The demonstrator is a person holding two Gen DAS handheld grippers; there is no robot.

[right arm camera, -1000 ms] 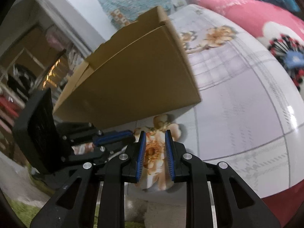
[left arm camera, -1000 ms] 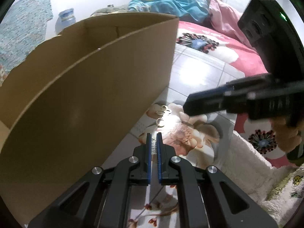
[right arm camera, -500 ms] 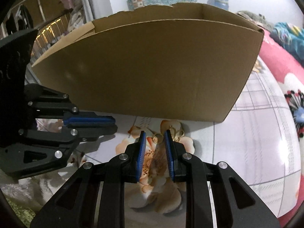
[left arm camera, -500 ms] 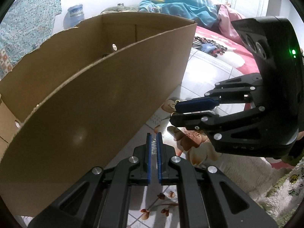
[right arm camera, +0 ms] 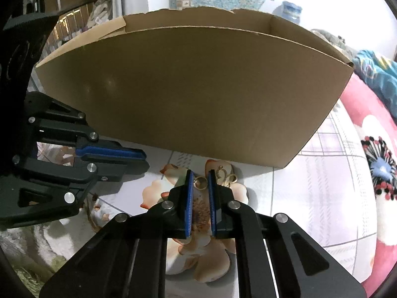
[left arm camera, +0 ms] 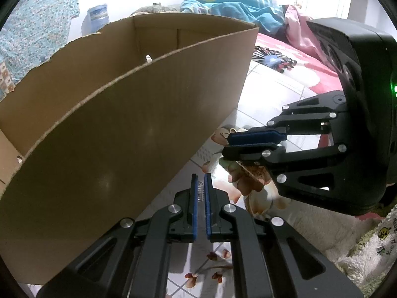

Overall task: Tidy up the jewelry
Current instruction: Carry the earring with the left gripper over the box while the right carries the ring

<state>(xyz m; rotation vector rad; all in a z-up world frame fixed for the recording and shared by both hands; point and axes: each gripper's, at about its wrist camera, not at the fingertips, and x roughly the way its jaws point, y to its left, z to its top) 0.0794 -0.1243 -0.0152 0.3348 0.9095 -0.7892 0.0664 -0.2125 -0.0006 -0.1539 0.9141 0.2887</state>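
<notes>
Right tongs straddle one ring, beside one charm

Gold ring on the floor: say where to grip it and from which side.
Grip the gold ring across its band, coming down from above. It lies flat on the tiled floor, already between the open fingers of the right hand-held gripper, with the cardboard box close behind.

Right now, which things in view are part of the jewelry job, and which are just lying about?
Part of the job:
- gold ring, between the right gripper fingers
- gold butterfly-shaped piece beside it
- cardboard box
- left gripper, holding a small silver piece

Just lying about:
- blue blanket
- pink flowered bedding
- white towel
- blue jar
</notes>
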